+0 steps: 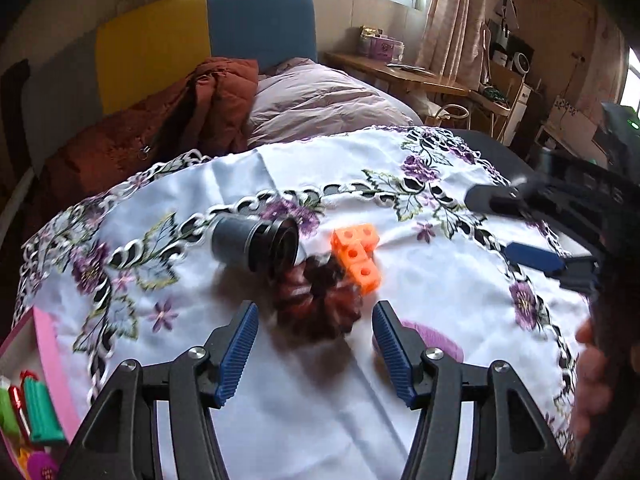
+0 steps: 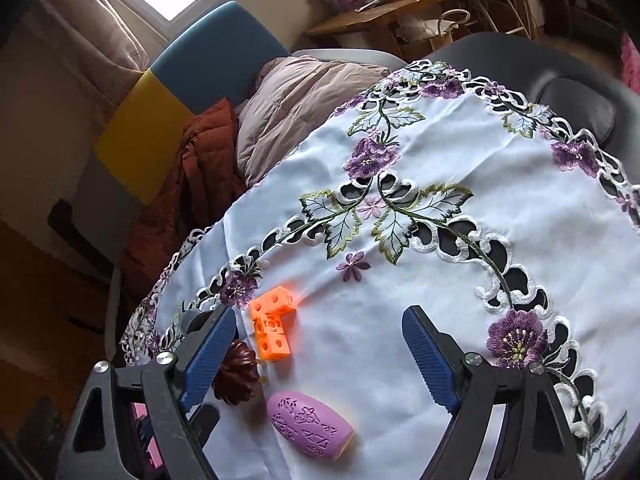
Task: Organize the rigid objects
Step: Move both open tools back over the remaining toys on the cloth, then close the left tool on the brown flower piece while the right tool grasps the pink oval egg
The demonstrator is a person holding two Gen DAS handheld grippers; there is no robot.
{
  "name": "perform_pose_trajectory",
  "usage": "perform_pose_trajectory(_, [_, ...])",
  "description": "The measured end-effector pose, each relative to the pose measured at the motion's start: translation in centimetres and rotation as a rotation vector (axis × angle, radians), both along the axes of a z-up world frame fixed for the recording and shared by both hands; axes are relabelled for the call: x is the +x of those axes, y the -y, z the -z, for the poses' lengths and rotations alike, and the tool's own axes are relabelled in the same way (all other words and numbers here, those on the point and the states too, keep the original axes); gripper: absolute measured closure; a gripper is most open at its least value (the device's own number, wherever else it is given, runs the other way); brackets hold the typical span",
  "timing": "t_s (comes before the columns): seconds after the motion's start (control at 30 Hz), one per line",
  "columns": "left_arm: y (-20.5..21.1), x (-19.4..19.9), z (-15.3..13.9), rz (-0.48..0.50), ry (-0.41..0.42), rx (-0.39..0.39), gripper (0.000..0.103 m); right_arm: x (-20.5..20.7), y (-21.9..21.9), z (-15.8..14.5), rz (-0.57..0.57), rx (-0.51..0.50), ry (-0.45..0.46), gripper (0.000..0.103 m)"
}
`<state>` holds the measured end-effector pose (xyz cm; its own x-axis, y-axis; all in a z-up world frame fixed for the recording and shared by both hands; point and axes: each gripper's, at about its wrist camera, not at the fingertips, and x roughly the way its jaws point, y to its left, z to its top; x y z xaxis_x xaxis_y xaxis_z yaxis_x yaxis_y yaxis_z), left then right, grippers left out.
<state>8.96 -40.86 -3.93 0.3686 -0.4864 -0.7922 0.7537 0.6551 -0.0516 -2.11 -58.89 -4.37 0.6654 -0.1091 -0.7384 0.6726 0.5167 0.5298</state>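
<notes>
On the embroidered white tablecloth lie a dark red-brown fluted piece, an orange L-shaped cube block, a dark grey cylinder on its side, and a purple oval. My left gripper is open, its blue pads just short of the fluted piece, one on each side. My right gripper is open above the cloth with nothing pressed between its pads. The orange block lies near its left finger, which partly hides the fluted piece. In the left wrist view the right gripper hovers at the right.
A pink box with green and red items sits at the cloth's near left edge. Behind the table are a bed with a pale pillow, a rust quilt and a yellow and blue headboard. A wooden desk stands far right. A hand shows at the right edge.
</notes>
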Motion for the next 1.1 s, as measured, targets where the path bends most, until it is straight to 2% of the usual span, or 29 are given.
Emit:
perform_pose_trajectory(0.13, [1.8,0.7,0.5,0.019,0.012,0.003,0.045,-0.1,0.2,0.1,0.005,0.019,0.007,0.017])
perform_pose_trajectory(0.17, [2.2,1.0,0.8,0.021,0.005,0.001,0.050,-0.1,0.2,0.2,0.003,0.023,0.009,0.017])
perform_pose_trajectory(0.2, [2.4,1.3,1.0,0.020,-0.001,0.000,0.059,0.0,0.2,0.2,0.001,0.024,0.010,0.017])
perform_pose_trajectory(0.3, [2.7,2.1,1.9,0.007,-0.015,-0.004,0.080,0.3,-0.1,0.2,-0.012,0.015,0.004,0.017])
perform_pose_trajectory(0.43, [1.0,2.2,1.5,-0.011,-0.072,-0.061,0.080,0.3,-0.2,0.0,-0.021,-0.005,0.006,0.017])
perform_pose_trajectory(0.63, [-3.8,-0.3,0.5,-0.043,-0.082,-0.083,0.080,0.7,-0.1,0.5,-0.037,0.007,-0.016,0.017])
perform_pose_trajectory(0.9, [-8.8,-3.4,-0.1,-0.070,-0.097,-0.086,0.080,3.5,-2.3,2.6,-0.233,0.051,-0.124,0.017])
perform_pose_trajectory(1.1, [-11.9,-4.9,-1.3,-0.093,-0.090,-0.112,0.080,5.3,-4.8,3.8,-0.375,-0.003,-0.231,0.017])
